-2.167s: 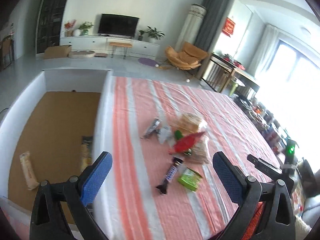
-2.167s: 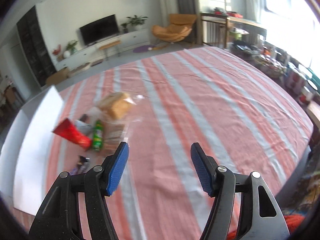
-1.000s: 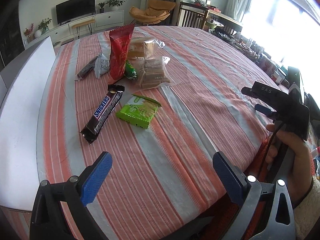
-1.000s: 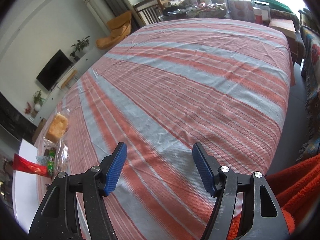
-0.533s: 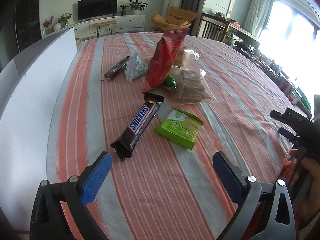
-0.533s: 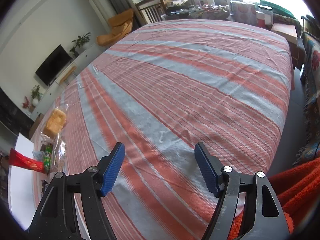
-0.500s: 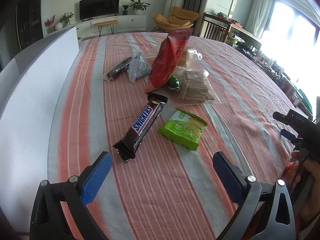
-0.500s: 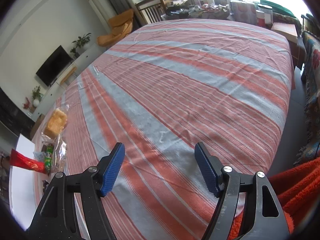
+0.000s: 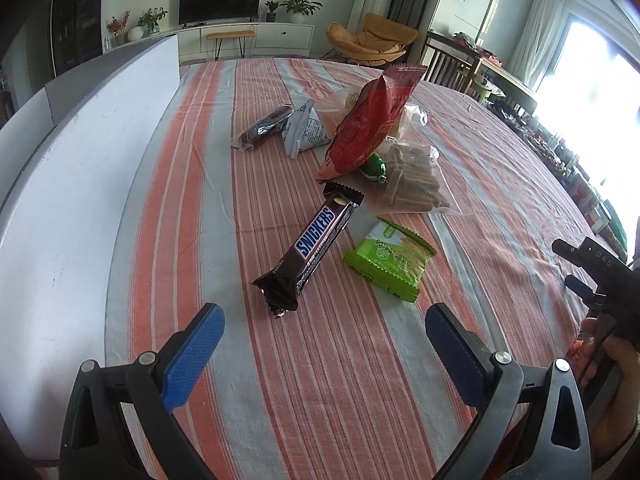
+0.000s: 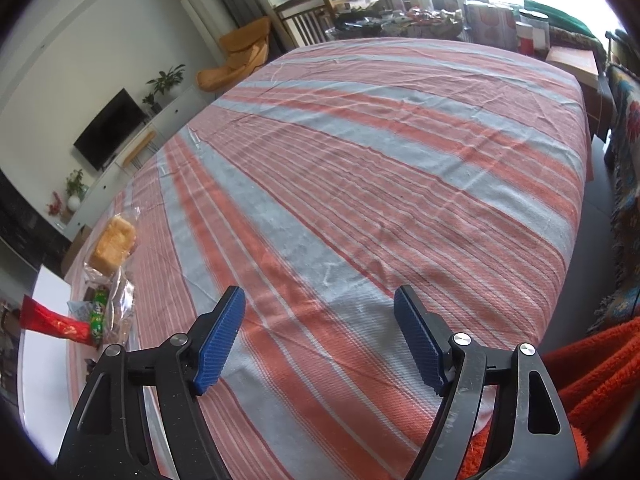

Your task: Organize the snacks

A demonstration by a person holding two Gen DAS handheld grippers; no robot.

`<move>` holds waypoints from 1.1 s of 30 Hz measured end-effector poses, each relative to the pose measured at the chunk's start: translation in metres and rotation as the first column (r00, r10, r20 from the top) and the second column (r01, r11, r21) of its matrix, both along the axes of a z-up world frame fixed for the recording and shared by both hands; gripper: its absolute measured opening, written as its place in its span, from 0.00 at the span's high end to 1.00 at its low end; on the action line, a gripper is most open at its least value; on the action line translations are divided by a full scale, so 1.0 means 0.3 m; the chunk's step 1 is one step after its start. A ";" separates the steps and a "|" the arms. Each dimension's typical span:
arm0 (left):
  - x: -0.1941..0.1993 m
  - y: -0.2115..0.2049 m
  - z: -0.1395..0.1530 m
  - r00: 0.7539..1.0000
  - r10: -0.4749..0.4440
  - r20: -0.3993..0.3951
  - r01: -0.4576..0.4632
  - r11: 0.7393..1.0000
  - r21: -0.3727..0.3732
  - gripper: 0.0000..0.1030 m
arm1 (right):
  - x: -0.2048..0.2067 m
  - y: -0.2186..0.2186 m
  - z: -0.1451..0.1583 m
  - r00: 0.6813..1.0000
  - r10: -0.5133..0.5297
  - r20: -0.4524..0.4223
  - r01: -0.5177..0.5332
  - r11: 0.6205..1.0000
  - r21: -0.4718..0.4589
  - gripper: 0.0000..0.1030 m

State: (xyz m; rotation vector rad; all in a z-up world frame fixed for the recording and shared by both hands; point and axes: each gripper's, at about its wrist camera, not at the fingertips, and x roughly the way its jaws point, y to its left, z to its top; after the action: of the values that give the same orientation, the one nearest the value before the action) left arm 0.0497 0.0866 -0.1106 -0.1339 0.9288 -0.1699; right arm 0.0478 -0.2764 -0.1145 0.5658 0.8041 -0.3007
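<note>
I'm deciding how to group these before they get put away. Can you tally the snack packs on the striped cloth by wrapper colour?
Dark brown or black: 2, the Snickers bar and the dark bar
Green: 2, the green pack and the small green packet
Red: 1, the red bag
Silver-grey: 1, the grey pouch
Clear: 2, the wafer bag and the bread bag
Total: 8

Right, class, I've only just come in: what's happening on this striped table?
A person holds a gripper in each hand over a striped tablecloth scattered with snacks. The left gripper hovers open just short of the brown Snickers bar and green biscuit packet, gripping nothing. The right gripper is opening over bare cloth.
</note>
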 end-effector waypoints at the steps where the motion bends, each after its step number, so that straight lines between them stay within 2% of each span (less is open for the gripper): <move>1: -0.001 -0.002 0.001 1.000 -0.003 0.002 0.003 1.000 0.001 0.03 | 0.000 0.000 0.000 1.000 0.000 0.000 0.000 1.000 0.001 0.23; 15: -0.003 0.030 0.013 1.000 0.029 0.000 -0.029 0.999 -0.028 0.03 | 0.000 -0.003 0.000 1.000 0.000 0.001 0.000 1.000 0.001 0.23; 33: -0.001 0.024 0.022 1.000 0.023 0.002 -0.023 0.999 -0.035 0.03 | -0.002 -0.004 0.001 1.000 0.001 0.001 -0.001 1.000 0.002 0.23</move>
State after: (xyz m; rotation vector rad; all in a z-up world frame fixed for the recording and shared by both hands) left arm 0.0495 0.0939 -0.1039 -0.1760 0.9215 -0.1651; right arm 0.0473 -0.2776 -0.1142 0.5671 0.8032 -0.2990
